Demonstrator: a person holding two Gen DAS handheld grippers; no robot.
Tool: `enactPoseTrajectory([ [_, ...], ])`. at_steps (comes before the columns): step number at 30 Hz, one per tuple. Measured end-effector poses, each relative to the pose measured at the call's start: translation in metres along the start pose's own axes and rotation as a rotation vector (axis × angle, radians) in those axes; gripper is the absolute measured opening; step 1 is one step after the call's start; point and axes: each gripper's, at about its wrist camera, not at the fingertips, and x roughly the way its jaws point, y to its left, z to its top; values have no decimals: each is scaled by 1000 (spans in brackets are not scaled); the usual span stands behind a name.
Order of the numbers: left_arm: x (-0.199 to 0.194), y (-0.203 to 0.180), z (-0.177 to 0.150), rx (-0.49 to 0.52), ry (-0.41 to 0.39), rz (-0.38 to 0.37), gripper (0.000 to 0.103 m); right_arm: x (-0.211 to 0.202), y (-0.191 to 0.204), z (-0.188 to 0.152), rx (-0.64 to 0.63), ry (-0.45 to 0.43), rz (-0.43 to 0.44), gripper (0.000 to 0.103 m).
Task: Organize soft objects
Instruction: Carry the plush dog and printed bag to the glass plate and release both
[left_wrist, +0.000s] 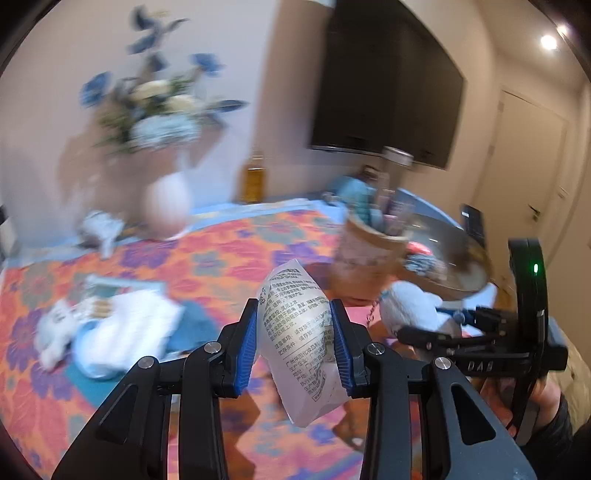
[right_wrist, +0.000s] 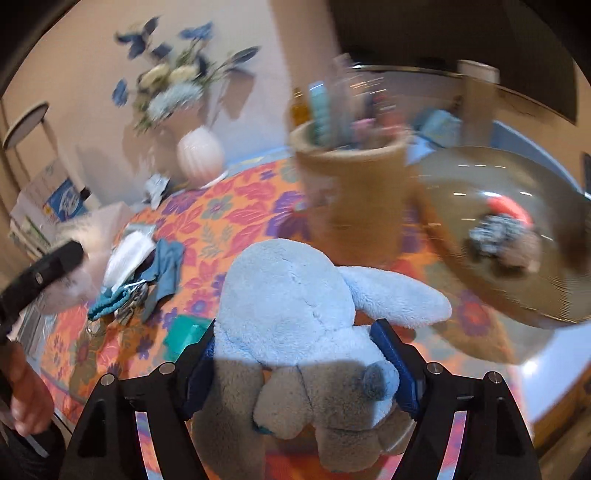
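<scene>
Both grippers carry soft things; more wait on the desk.

Left view: left gripper (left_wrist: 293, 345) squeezes a white packet (left_wrist: 299, 343) near the cork cup (left_wrist: 365, 254). Right view: right gripper (right_wrist: 304, 363) hugs the blue plush toy (right_wrist: 295, 302) before that cup; cloths (right_wrist: 147, 273) remain.

You have a table (right_wrist: 236, 206) under a floral cloth. On it sit 1 white vase (right_wrist: 200, 154), 1 tan basket (right_wrist: 354, 199), 1 round tray (right_wrist: 480, 236), a blue rag (right_wrist: 166, 273) and white packets (left_wrist: 129, 325).
</scene>
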Motion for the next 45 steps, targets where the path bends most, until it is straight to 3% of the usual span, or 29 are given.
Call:
enactPoseTrajectory([
  [8,38,-110,18,110,67,-290,34,-77,-79,10,161,-123,-62,77],
  [10,47,-136,23,147,75,-314,34,-91,-96,14,192,-158,-88,77],
  [14,68,-182,41,207,63,-317,34,-113,-131,26,250,-221,-165,76],
  [17,85,-193,56,185,68,-315,34,-118,-150,39,282,-260,-187,60],
  [19,99,-196,66,169,60,-303,34,-118,-161,52,296,-278,-191,56],
  [21,116,-196,74,148,67,-288,34,-109,-168,67,284,-293,-198,55],
  [23,130,-195,78,132,72,-264,34,-89,-178,79,290,-252,-236,54],
  [25,144,-198,83,133,69,-215,34,-79,-184,85,313,-251,-189,54],
  [28,157,-202,87,145,84,-188,34,-74,-191,93,341,-259,-218,54],
  [30,159,-207,87,170,80,-169,46,-80,-195,93,361,-272,-198,55],
  [31,159,-207,87,174,76,-151,54,-85,-196,91,362,-283,-188,60],
  [32,159,-207,86,171,74,-143,84,-90,-195,89,360,-297,-193,72],
  [33,158,-206,85,162,64,-141,101,-93,-194,87,358,-309,-201,78],
  [34,155,-205,85,152,39,-148,101,-98,-191,84,351,-326,-208,84],
  [41,112,-191,80,174,-1,-208,101,-122,-168,66,281,-360,-250,84],
  [45,74,-161,78,152,-49,-171,101,-136,-150,59,252,-389,-254,89],
])
